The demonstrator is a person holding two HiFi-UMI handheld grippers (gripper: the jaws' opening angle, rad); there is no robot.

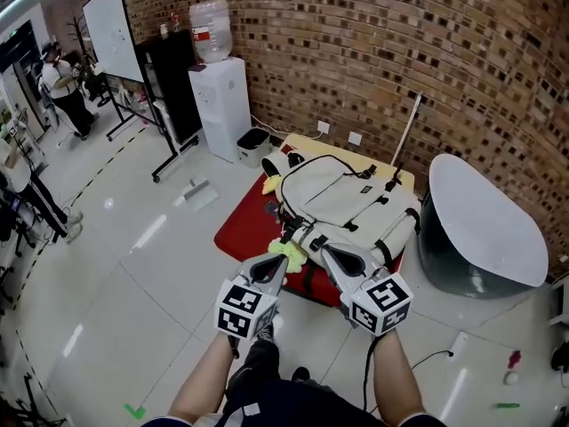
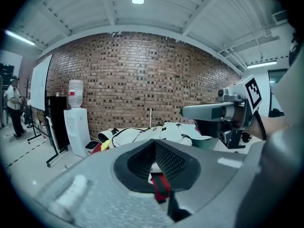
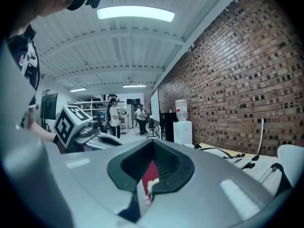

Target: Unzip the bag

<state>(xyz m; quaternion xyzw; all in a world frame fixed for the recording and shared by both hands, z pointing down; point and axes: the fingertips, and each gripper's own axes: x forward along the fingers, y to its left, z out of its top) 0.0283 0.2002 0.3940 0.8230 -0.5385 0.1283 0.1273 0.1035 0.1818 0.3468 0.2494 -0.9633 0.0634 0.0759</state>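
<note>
A cream backpack (image 1: 351, 198) with black straps and zip lines lies flat on a low table covered by a red cloth (image 1: 244, 225). In the head view both grippers hover side by side at its near edge. My left gripper (image 1: 285, 259) is shut and holds nothing, its tip by a yellow-green item (image 1: 293, 249). My right gripper (image 1: 322, 250) is shut and empty too, its tip over the bag's near end. The left gripper view shows its closed jaws (image 2: 154, 145), the backpack (image 2: 142, 134) beyond, and the right gripper (image 2: 186, 111). The right gripper view shows shut jaws (image 3: 153, 144).
A white water dispenser (image 1: 222, 96) and a whiteboard (image 1: 114, 29) stand at the back left before the brick wall. A grey tub with a white oval top (image 1: 484, 225) sits right of the table. People (image 1: 62, 83) stand far left. A small bin (image 1: 253, 145) is behind the table.
</note>
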